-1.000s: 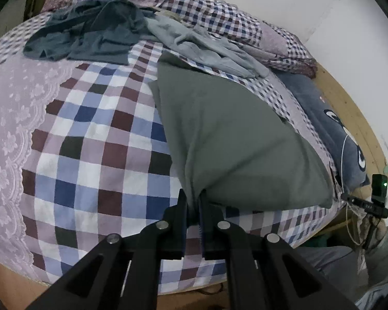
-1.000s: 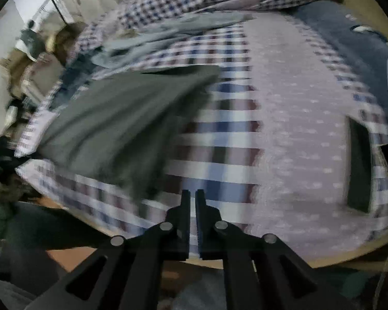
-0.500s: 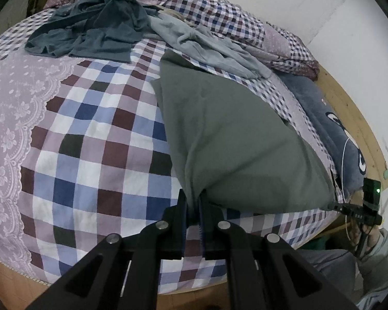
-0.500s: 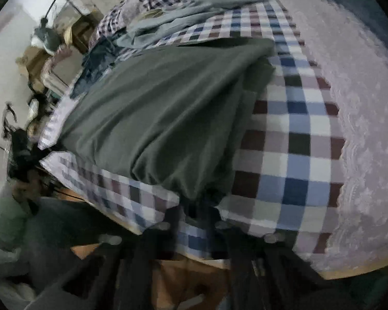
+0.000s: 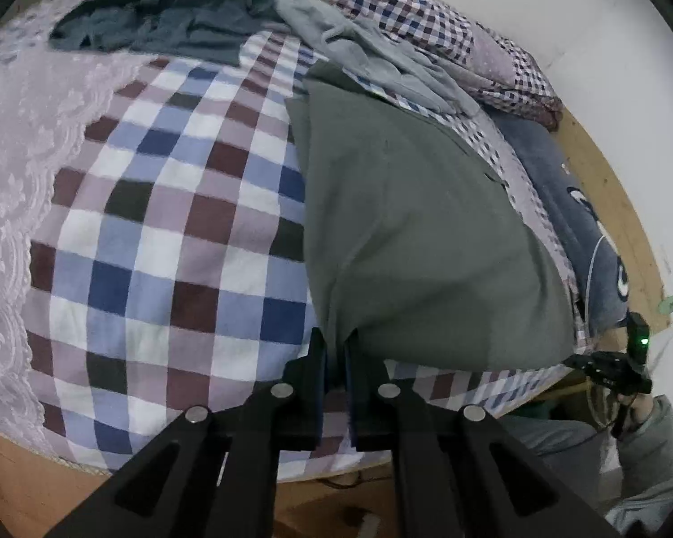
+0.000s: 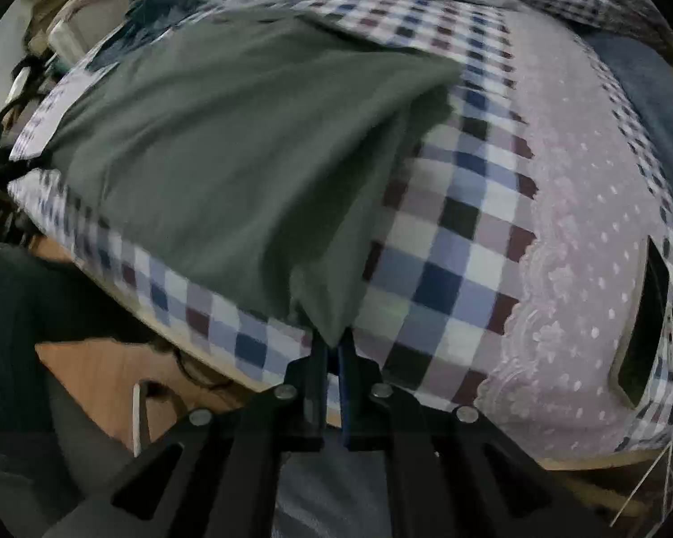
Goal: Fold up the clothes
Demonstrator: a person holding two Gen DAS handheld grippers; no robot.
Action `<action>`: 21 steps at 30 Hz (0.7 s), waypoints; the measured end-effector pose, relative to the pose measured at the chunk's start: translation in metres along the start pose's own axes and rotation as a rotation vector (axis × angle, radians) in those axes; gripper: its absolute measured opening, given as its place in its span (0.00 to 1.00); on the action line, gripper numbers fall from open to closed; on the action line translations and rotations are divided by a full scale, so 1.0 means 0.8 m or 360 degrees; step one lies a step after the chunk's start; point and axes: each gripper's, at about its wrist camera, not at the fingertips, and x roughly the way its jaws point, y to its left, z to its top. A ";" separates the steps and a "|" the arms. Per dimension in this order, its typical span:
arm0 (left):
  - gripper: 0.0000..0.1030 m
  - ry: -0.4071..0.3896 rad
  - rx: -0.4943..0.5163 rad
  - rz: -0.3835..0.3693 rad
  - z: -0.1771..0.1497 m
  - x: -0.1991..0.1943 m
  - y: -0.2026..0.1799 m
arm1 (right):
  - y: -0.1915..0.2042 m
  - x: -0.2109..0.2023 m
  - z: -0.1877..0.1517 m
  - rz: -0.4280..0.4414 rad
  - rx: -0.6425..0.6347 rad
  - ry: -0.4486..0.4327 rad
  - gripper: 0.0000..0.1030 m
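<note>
No legible text, label, brand name, number or sign appears in either view. The dark blue pillow (image 5: 574,206) at the far edge of the bed carries a white printed figure, but it forms no readable characters. The checked bedcover (image 5: 170,242) and the grey-green garment (image 5: 426,233) bear no markings.
</note>
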 end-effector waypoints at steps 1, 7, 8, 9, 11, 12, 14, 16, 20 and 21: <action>0.10 0.0017 -0.0012 0.0008 0.000 0.000 0.003 | -0.006 -0.001 -0.001 -0.0027 0.0012 0.0030 0.04; 0.18 0.0031 -0.0022 0.0054 -0.005 -0.018 0.011 | -0.052 -0.032 0.001 -0.0207 0.0119 0.0070 0.08; 0.21 0.0014 -0.0009 0.0063 -0.002 -0.024 0.013 | -0.058 -0.043 0.008 -0.0217 0.0142 0.0024 0.08; 0.28 -0.0008 0.0001 0.0062 0.000 -0.028 0.012 | -0.061 -0.053 0.019 -0.0219 0.0163 -0.0032 0.10; 0.42 -0.0069 0.0047 0.0067 0.005 -0.036 0.009 | -0.049 -0.066 0.050 -0.0169 0.0172 -0.0162 0.16; 0.48 -0.0092 0.0074 0.0071 0.009 -0.037 0.006 | -0.034 -0.066 0.069 -0.0125 0.0149 -0.0210 0.26; 0.50 -0.0114 0.0155 0.0085 0.015 -0.031 -0.009 | -0.003 -0.065 0.107 -0.0036 0.0102 -0.0308 0.40; 0.50 -0.0121 0.0248 0.0101 0.022 -0.020 -0.025 | 0.027 -0.064 0.145 0.0052 0.0055 -0.0406 0.41; 0.50 -0.0065 0.0389 0.0241 0.029 0.010 -0.041 | 0.096 -0.025 0.222 0.0160 -0.0069 -0.0432 0.42; 0.42 -0.0068 0.0411 0.0243 0.026 0.011 -0.043 | 0.109 -0.010 0.239 0.0178 -0.0083 -0.0410 0.42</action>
